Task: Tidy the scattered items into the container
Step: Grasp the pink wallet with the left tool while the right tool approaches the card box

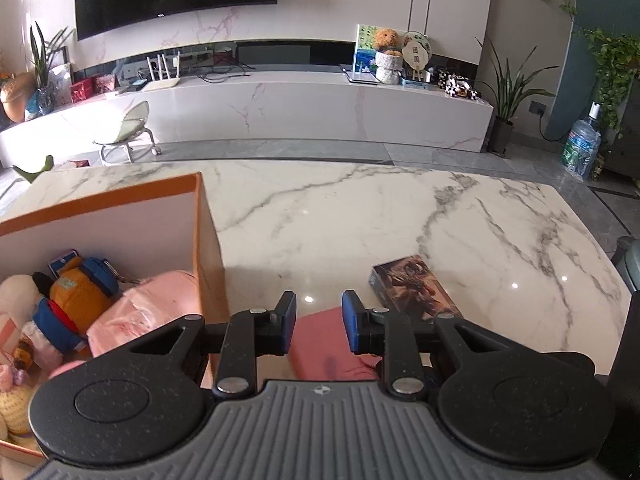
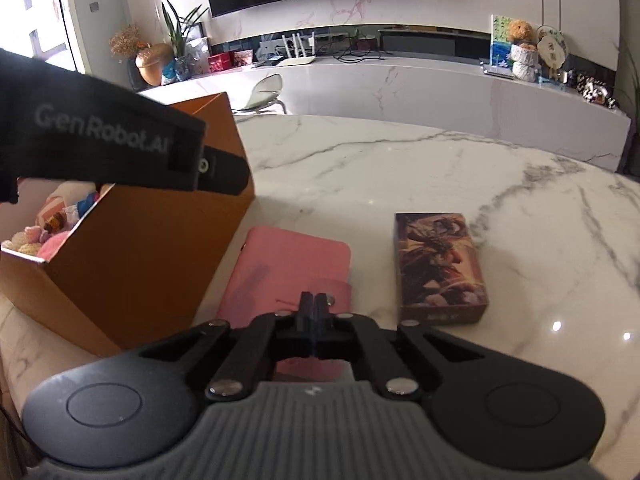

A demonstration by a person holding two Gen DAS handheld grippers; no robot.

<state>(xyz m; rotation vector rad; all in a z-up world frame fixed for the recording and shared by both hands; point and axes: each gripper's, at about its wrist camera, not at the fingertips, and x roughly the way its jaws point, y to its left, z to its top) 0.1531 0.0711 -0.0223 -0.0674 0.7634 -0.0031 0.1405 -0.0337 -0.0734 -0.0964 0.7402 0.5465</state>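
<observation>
left gripper point(image 1: 319, 322) spread above pink case point(image 1: 324, 344) | right gripper point(image 2: 315, 312) pressed together, lower centre | orange box point(image 2: 140, 248) at left

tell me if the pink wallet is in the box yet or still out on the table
Out. The pink wallet lies flat on the marble table, beside the orange box, not inside it.
</observation>
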